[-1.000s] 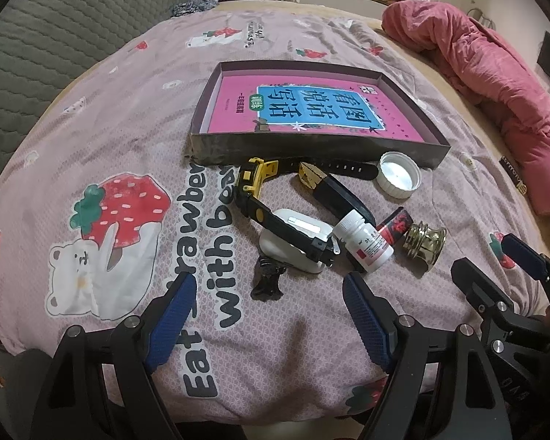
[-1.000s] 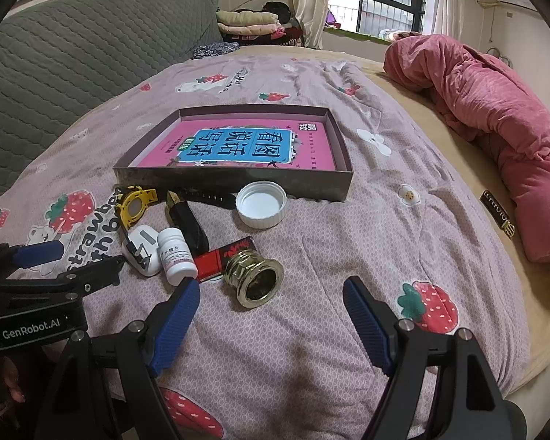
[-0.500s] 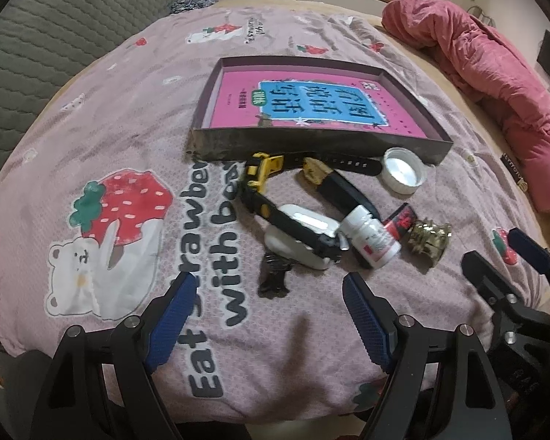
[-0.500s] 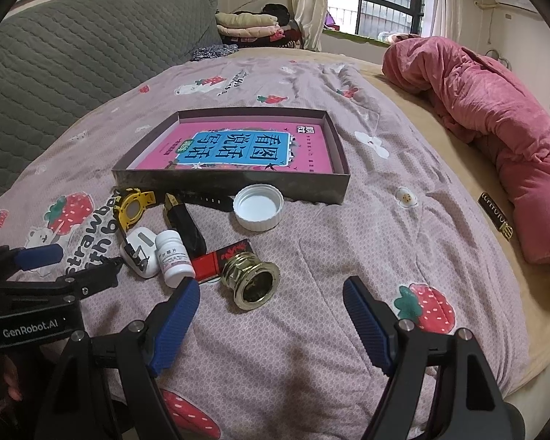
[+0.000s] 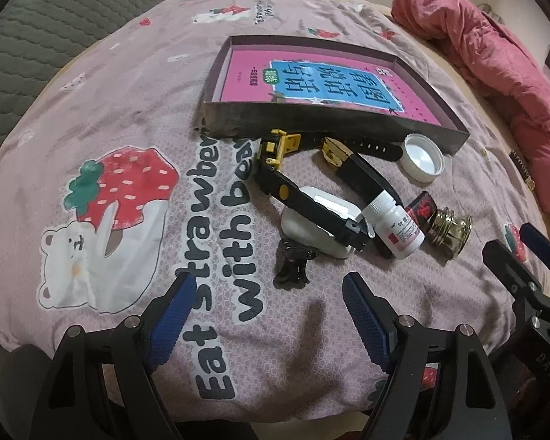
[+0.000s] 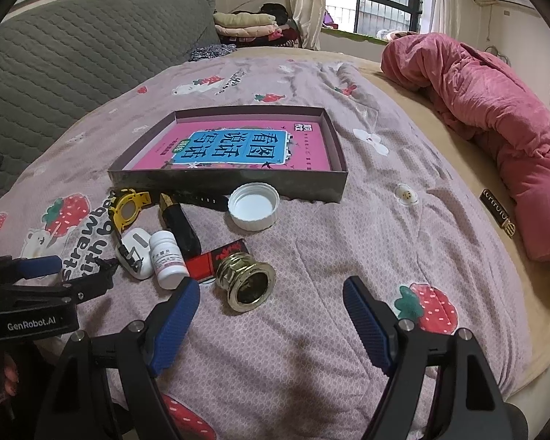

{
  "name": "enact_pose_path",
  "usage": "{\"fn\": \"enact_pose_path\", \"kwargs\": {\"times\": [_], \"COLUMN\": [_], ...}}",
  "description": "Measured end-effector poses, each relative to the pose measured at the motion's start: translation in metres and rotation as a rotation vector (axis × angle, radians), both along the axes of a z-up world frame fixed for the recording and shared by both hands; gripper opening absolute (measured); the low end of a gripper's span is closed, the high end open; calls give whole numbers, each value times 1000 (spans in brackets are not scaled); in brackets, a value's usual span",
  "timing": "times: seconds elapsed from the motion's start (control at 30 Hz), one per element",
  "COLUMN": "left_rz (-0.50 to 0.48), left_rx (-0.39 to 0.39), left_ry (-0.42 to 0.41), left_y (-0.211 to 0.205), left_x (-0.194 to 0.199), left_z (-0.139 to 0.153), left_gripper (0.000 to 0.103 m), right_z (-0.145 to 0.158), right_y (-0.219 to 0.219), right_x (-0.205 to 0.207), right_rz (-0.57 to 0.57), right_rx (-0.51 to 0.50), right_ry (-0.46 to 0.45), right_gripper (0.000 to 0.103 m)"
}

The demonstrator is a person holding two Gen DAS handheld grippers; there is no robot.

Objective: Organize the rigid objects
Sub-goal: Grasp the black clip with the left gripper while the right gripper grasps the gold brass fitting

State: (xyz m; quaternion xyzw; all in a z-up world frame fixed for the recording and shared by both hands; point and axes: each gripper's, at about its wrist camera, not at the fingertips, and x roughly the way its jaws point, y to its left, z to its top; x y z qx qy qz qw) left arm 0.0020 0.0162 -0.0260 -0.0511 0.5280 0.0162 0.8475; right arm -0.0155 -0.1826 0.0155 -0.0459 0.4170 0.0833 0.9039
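Nearest the cameras, the left gripper (image 5: 269, 306) hangs over the bedsheet (image 5: 128, 117) with its blue-padded fingers spread wide and nothing between them; the right gripper (image 6: 271, 311) is likewise spread and empty, hovering over the sheet on the right of the clutter.

Just ahead of the left gripper lies a small black clip (image 5: 292, 264), and touching it from behind is a white case (image 5: 313, 229) with the strap of a yellow-and-black watch (image 5: 275, 154) lying across its top. Right of the case a white pill bottle (image 5: 398, 225) lies tilted on its side, leaning on a black lipstick tube (image 5: 363, 179) with a gold end. Next to the bottle sits a small red-and-black box (image 6: 220, 256), and touching that box is a brass threaded fitting (image 6: 247, 282) resting on its side, open mouth facing the right gripper (it is the piece closest to those fingers).

Farther back a white bottle cap (image 6: 253, 205) lies open side up, just in front of the near wall of a shallow dark box (image 6: 238, 179). Inside the box a pink book (image 6: 234, 146) with a blue title panel lies flat.

Beyond, a pink quilt (image 6: 487, 110) is heaped on the right side of the bed, and folded clothes (image 6: 244, 24) are stacked by the window
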Motion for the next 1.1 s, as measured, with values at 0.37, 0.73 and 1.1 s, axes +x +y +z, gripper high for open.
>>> {"fn": "enact_pose_path", "kwargs": {"times": [0.37,0.73,1.1], "left_rz": [-16,-61,-72], "left_rx": [-17,-48,-49], "left_ry": [5,14,4], "left_y": [-1,-10,-13], "left_x": [11,19,25], "left_z": [-5,-14,-19], "left_gripper": [66,41,27], "right_z": [-14,-32,-47], "right_y": [-5,4,9], "right_x": [10,30,42], "right_rz": [0,110,177], "right_rx": [-10,-39,-50], "right_ry": [20,48,65], "right_gripper": [80,80,80]}}
